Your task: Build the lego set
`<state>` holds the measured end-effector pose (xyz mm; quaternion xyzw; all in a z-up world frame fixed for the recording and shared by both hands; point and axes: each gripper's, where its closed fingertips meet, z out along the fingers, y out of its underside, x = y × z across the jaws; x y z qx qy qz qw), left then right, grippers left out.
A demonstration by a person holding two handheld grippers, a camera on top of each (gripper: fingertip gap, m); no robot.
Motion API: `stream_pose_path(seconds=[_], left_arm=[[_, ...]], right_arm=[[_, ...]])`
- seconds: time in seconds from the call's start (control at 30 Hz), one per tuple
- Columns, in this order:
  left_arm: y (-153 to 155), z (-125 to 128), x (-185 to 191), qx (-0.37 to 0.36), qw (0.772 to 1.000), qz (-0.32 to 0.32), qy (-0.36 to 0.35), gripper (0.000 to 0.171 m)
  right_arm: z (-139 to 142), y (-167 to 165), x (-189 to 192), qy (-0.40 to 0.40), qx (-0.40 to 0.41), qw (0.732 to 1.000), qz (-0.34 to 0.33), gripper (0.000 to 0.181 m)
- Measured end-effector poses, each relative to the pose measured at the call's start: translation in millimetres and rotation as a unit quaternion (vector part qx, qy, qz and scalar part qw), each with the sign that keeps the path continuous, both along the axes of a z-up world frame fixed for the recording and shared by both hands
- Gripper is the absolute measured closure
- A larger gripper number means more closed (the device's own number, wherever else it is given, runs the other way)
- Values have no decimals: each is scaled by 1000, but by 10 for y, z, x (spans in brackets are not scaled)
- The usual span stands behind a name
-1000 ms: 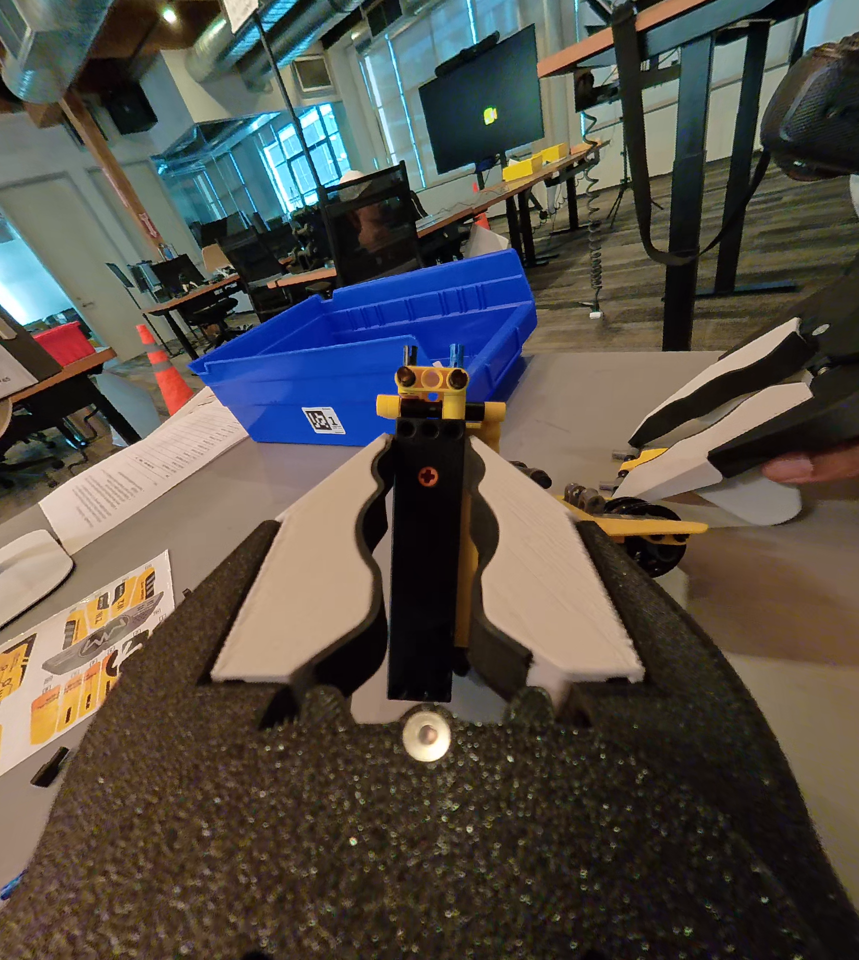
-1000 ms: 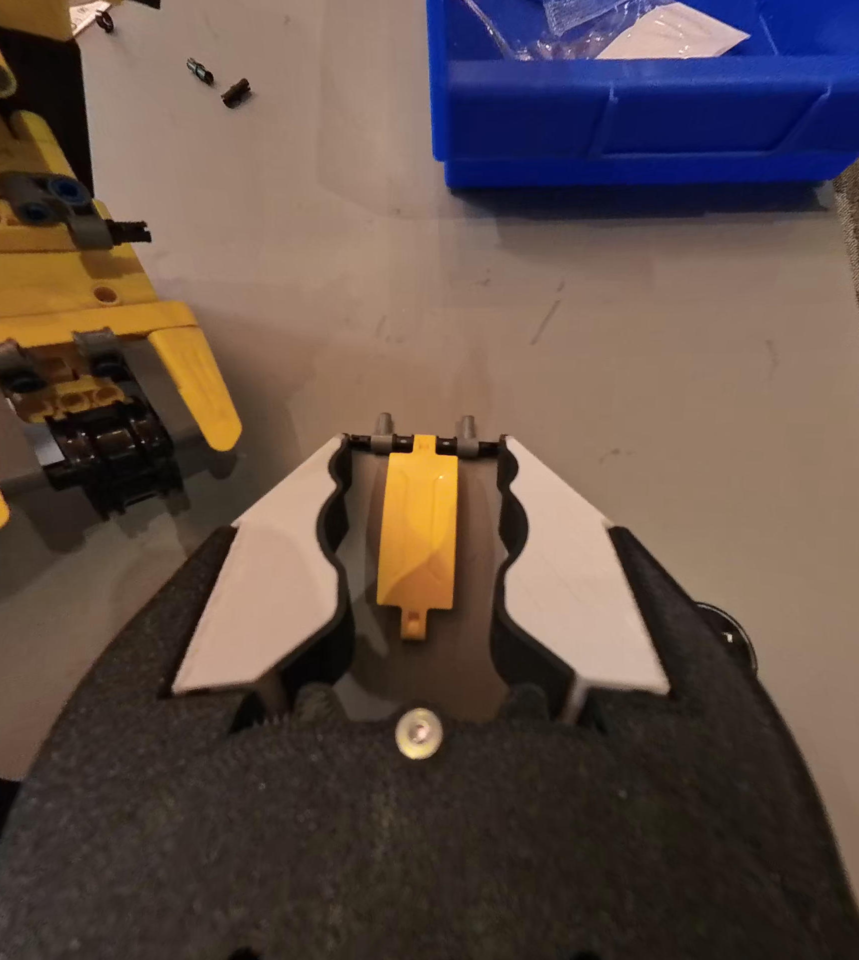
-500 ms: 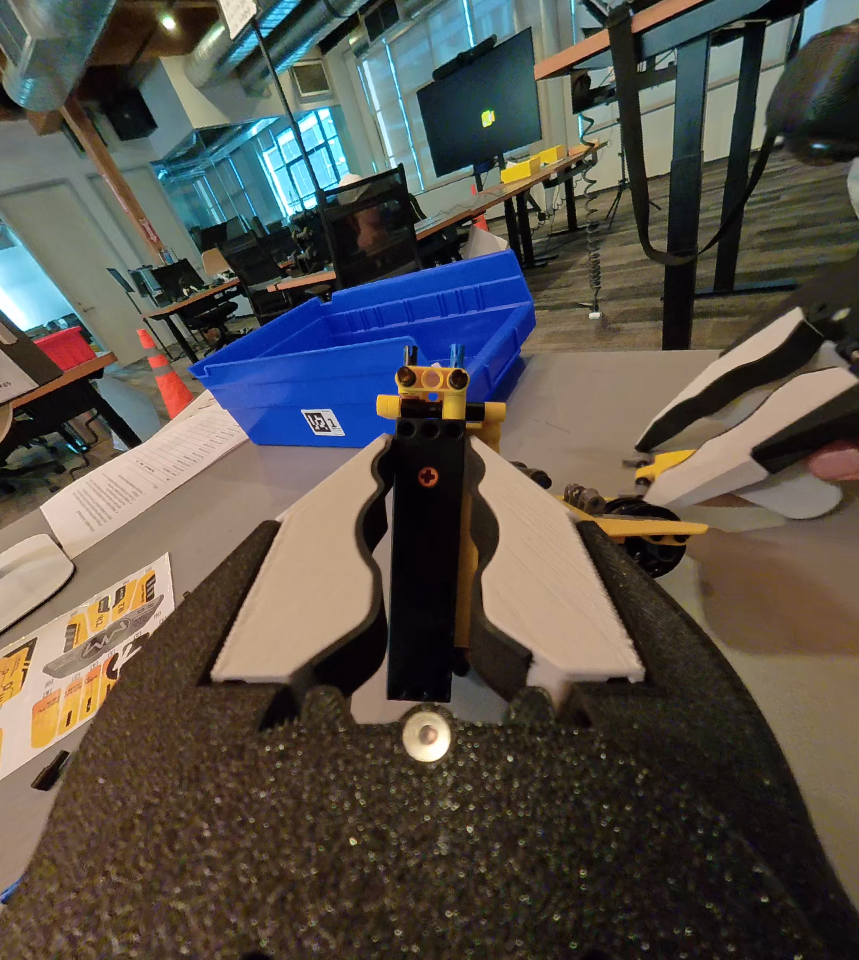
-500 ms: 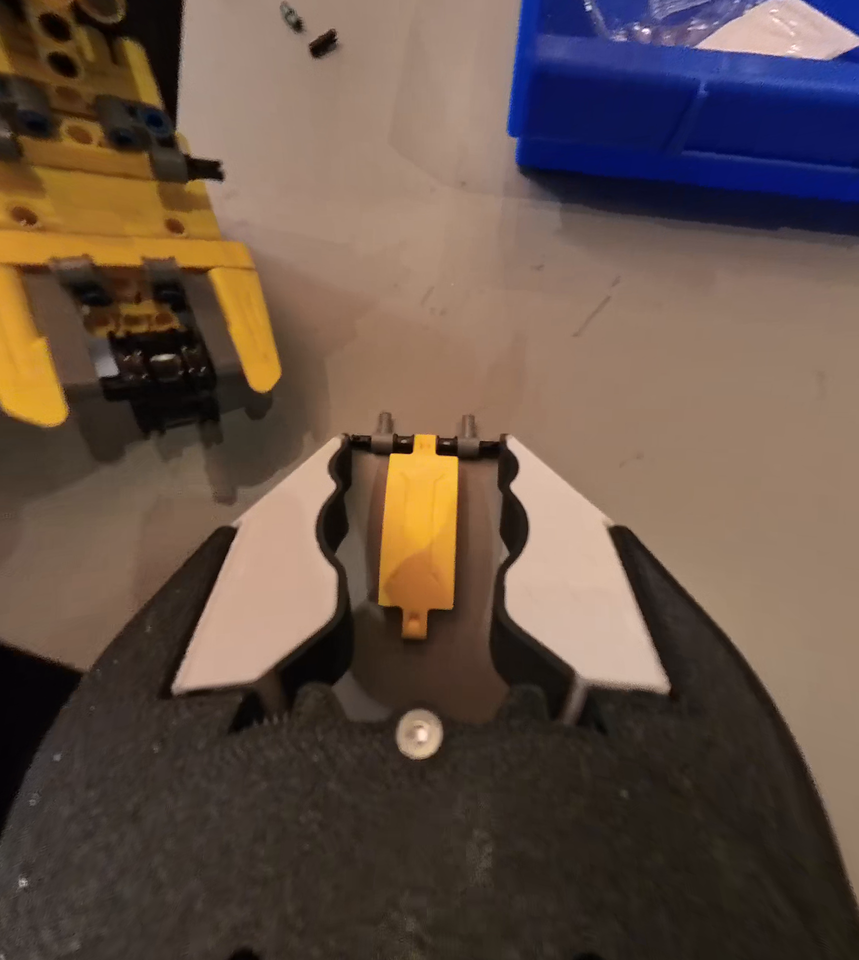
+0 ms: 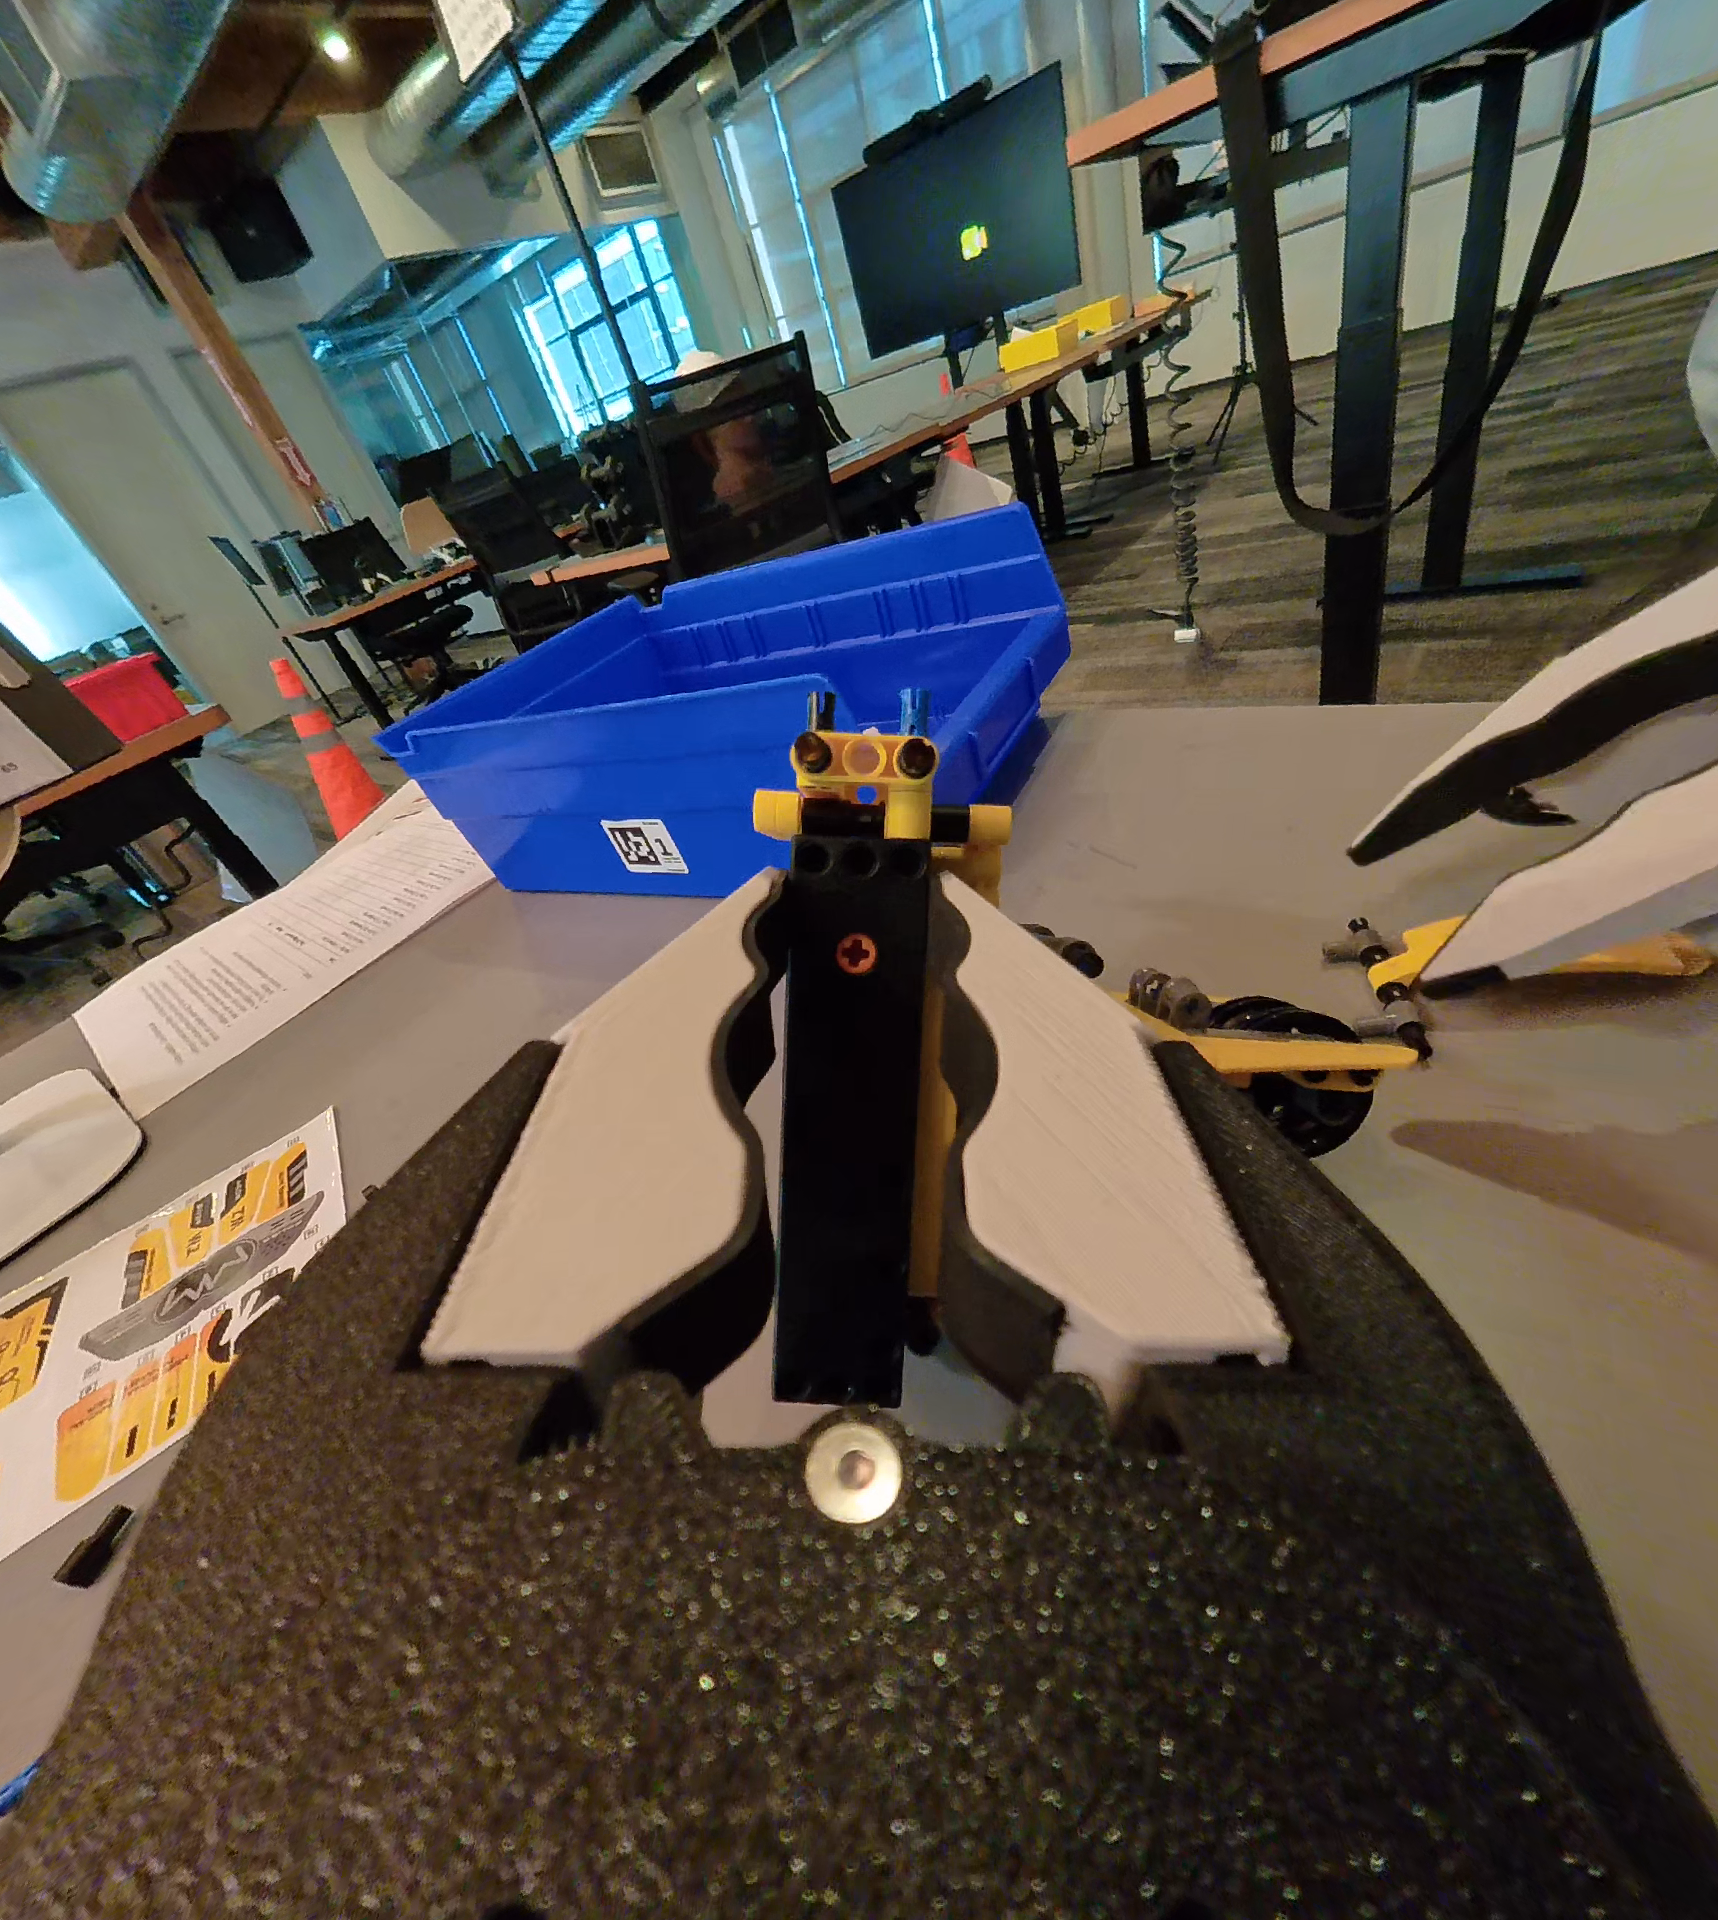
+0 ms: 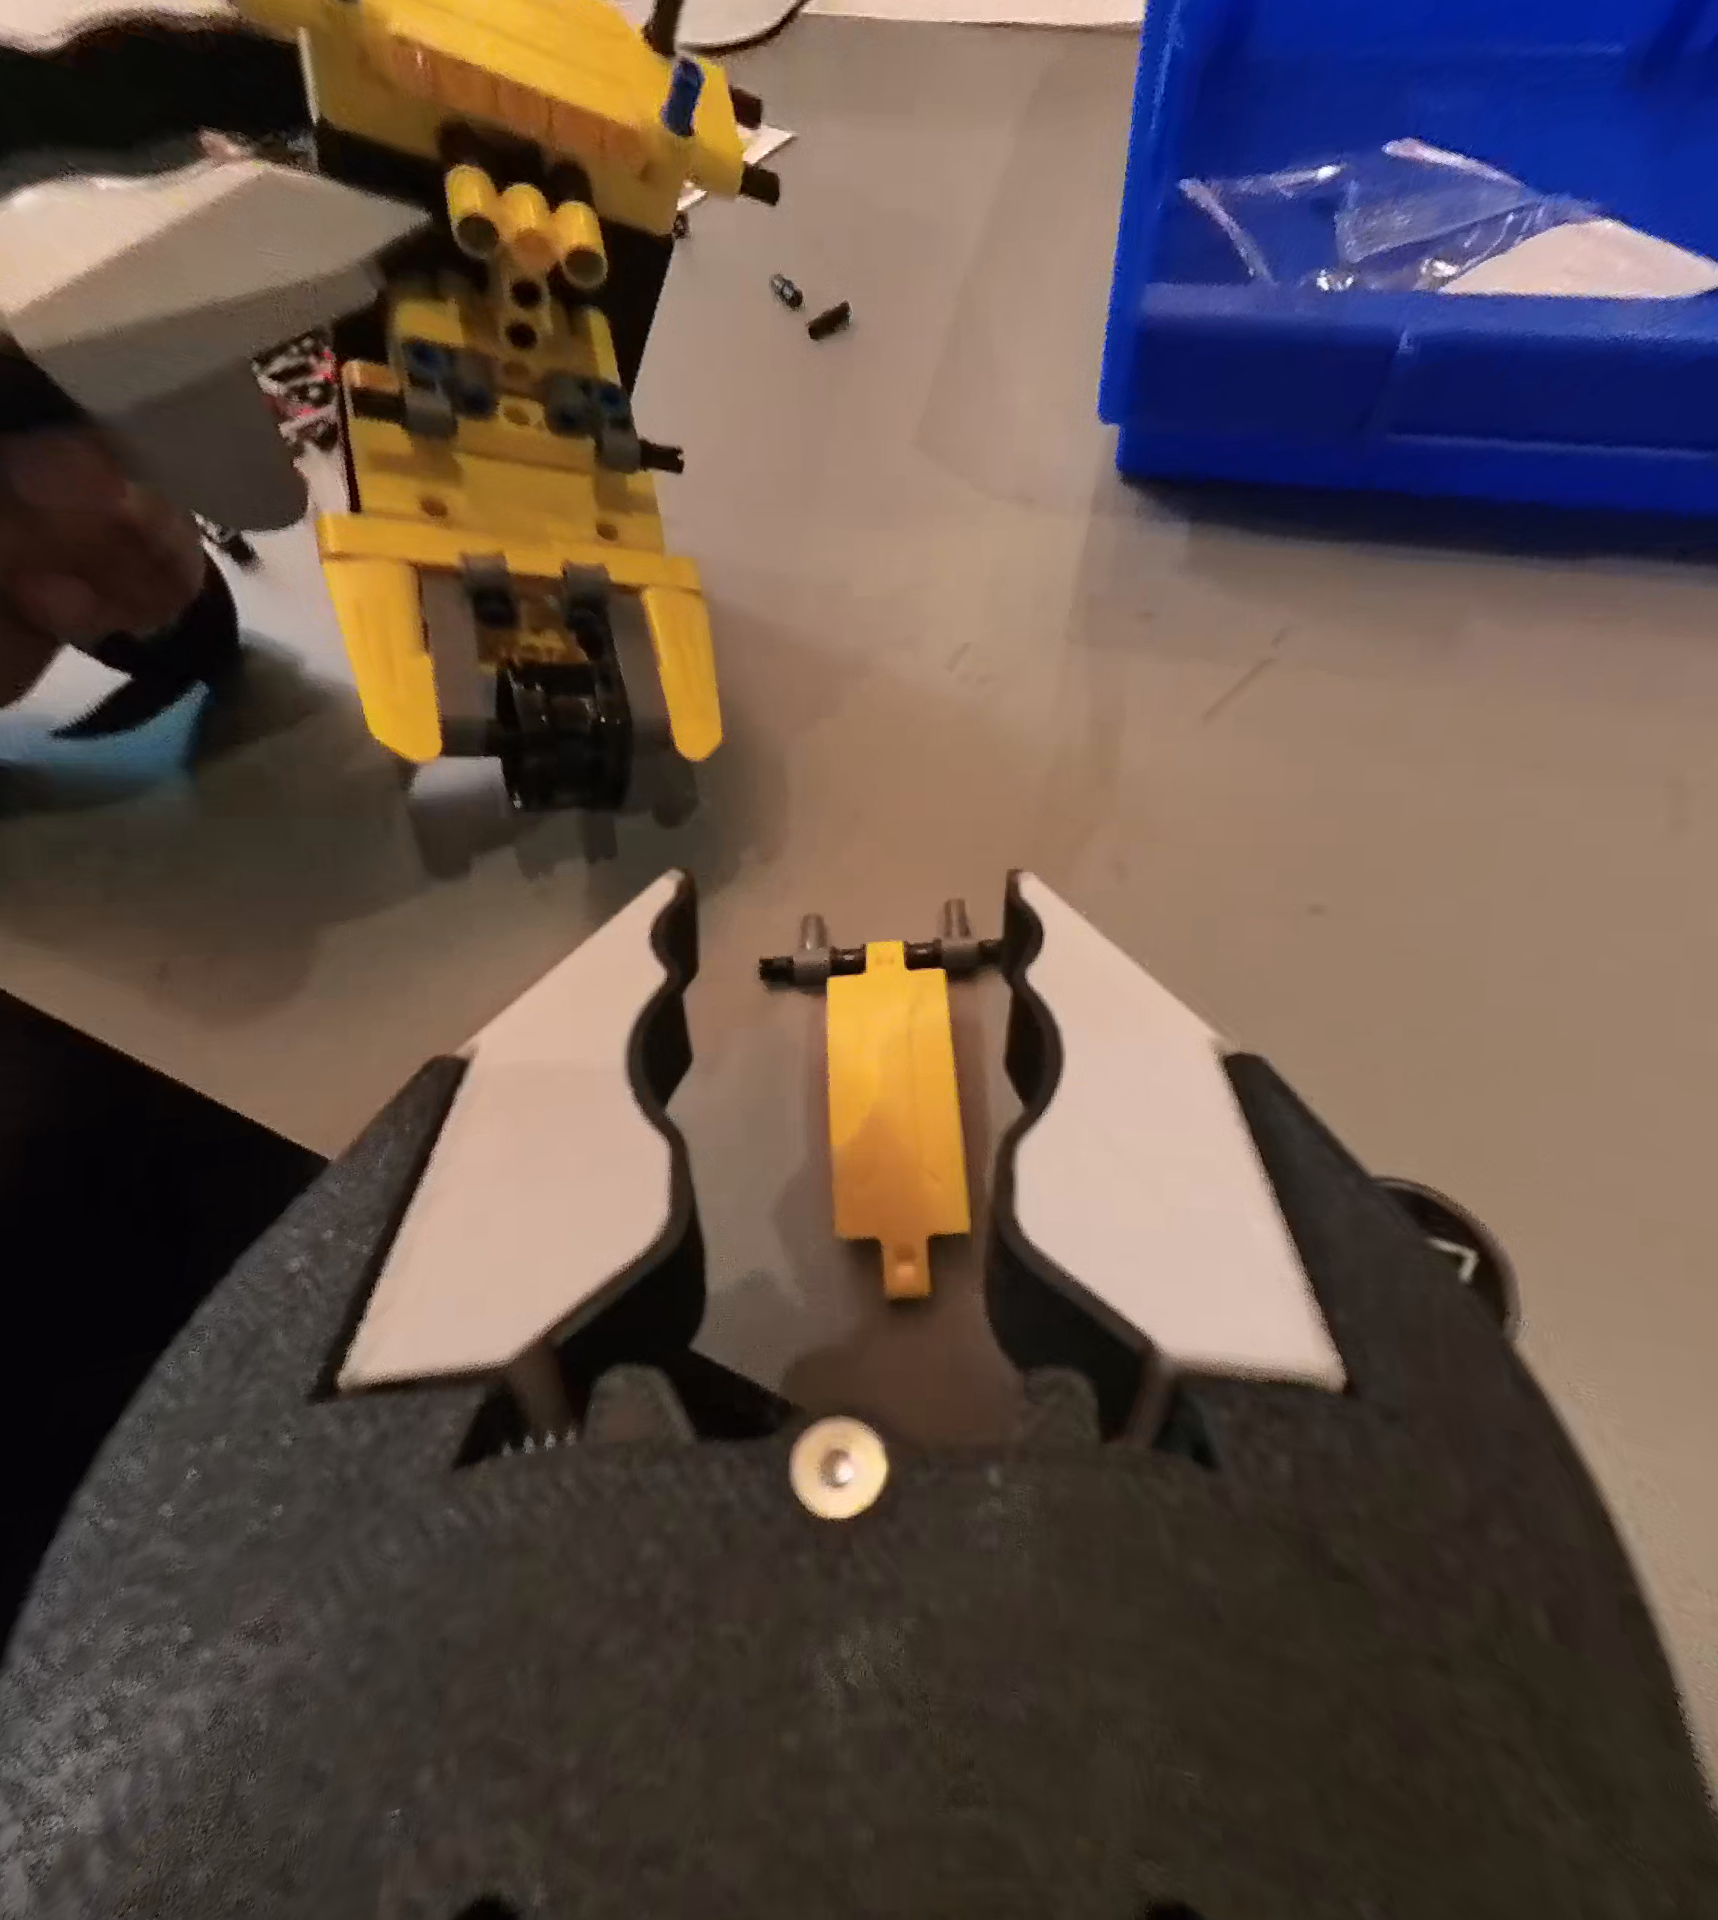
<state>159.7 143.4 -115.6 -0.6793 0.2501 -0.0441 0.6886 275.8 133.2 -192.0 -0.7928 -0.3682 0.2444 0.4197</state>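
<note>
My left gripper (image 5: pixel 857 883) is shut on a black and yellow brick model (image 5: pixel 850 1091) and holds it by its black beam. The model's wheel (image 5: pixel 1302 1091) rests near the grey table (image 5: pixel 1198 810). In the right wrist view the model (image 6: pixel 522 499) is at the upper left, with a left gripper finger (image 6: pixel 159 260) on it. My right gripper (image 6: pixel 847 883) is open. A flat yellow panel with grey pins (image 6: pixel 896 1122) lies on the table between its fingers, close to the right one. The right gripper (image 5: pixel 1395 920) also shows in the left wrist view, over the panel (image 5: pixel 1406 954).
A blue bin (image 5: pixel 730 748) stands at the back of the table; in the right wrist view it (image 6: pixel 1457 416) holds clear plastic bags (image 6: pixel 1457 229). Two small black pins (image 6: pixel 813 307) lie beside the model. Printed sheets (image 5: pixel 294 935) and a sticker sheet (image 5: pixel 107 1382) lie on the left.
My right gripper has opened and let go of the yellow panel, which now lies on the table. It had swung toward the model. My left gripper stays shut on the model.
</note>
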Motion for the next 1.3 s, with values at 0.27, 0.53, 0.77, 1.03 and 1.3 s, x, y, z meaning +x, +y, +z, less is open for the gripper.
stream_pose_path(seconds=[0.27,0.53,0.77,1.03,1.3], left_arm=[[-6,0,7,1,1000,-1,2,147],[-7,1,6,-1,1000,-3,-1,146],[-13,0,14,1,1000,-4,2,147],[-15,0,15,0,1000,-5,1,146],[-3,3,5,0,1000,-4,-2,146]], right_arm=[[-240,49,51,-80,9,996,-41,111],[-273,14,10,-73,0,997,-19,120],[-273,3,-4,-75,-4,997,19,120],[-258,-21,23,-73,-27,993,88,121],[-270,-28,-13,-88,-5,995,44,124]])
